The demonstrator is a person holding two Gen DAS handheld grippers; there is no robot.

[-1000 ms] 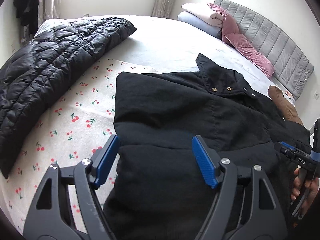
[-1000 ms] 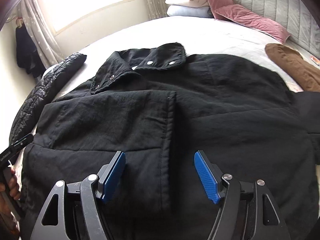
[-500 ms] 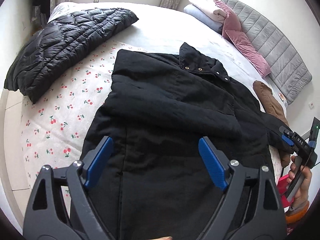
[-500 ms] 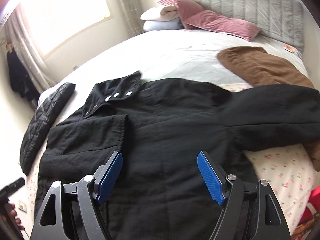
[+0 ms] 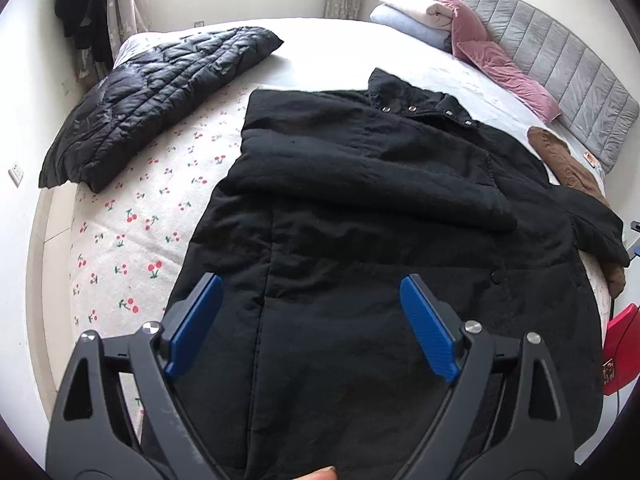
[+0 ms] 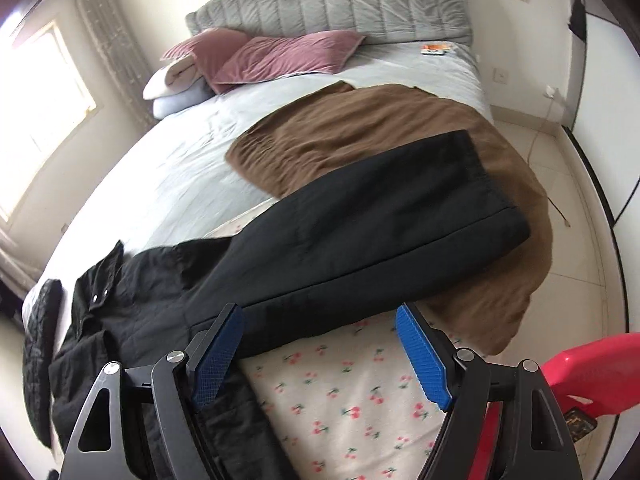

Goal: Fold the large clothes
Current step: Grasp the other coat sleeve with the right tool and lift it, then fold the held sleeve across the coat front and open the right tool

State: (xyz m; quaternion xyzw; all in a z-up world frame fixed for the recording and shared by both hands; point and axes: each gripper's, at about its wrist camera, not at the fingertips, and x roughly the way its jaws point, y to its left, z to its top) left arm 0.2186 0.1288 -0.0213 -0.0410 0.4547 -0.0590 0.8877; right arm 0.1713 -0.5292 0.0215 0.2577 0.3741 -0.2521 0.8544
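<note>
My wide-open right gripper (image 6: 318,350) should pinch the black padded coat's (image 5: 380,216) outstretched sleeve (image 6: 384,216) cuff, folding it across; left gripper (image 5: 312,324) gapes too.

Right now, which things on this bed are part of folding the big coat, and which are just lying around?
Part of the job:
- black coat, one sleeve folded across its front
- its other sleeve, spread out over the brown garment
- left gripper and right gripper, jaws open

Lying about:
- quilted black jacket
- brown garment
- pink pillows
- red object
</note>
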